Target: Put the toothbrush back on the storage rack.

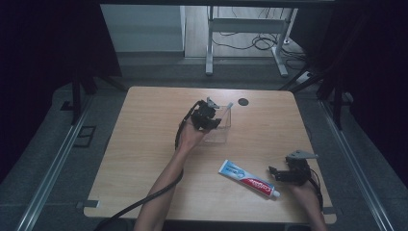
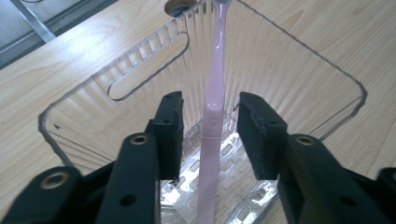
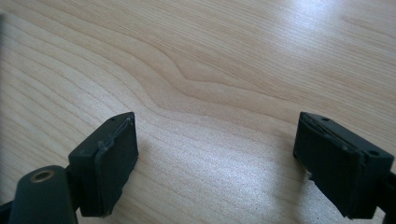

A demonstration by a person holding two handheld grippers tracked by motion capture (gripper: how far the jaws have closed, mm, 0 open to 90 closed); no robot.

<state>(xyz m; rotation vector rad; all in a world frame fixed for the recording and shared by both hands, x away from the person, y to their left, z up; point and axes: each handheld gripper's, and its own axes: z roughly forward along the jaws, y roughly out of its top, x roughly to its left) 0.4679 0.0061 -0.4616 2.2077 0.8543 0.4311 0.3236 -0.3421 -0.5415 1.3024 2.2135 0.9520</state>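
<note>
High view: wooden counter (image 1: 144, 144). Left hand-held gripper (image 1: 210, 118) sits at a clear plastic holder (image 1: 219, 130) near the counter's middle, with a pale toothbrush (image 1: 228, 106) head poking up at the holder's far rim. Right hand-held gripper (image 1: 278, 172) rests low near the right front, just beside the cap end of a toothpaste tube (image 1: 248, 179) that lies flat and well apart from the holder. Jaw states hard to read from here.

Left gripper view: jaws spread, one on each side of the pink toothbrush (image 2: 212, 126), neither pad touching it as far as I can tell. The toothbrush stands inside the ribbed clear holder (image 2: 289, 70), leaning against the far wall, lower end on the slotted floor. Judgement: toothbrush is placed and let go; that half looks done.

Right gripper view: jaws wide apart over bare counter (image 3: 210, 70), nothing between them.

Judgement on what is left: toothpaste is not yet picked up, so it seems the next item to go into the holder. The tube appears in the high view; the gap at the toothbrush is clear from the left gripper view.
</note>
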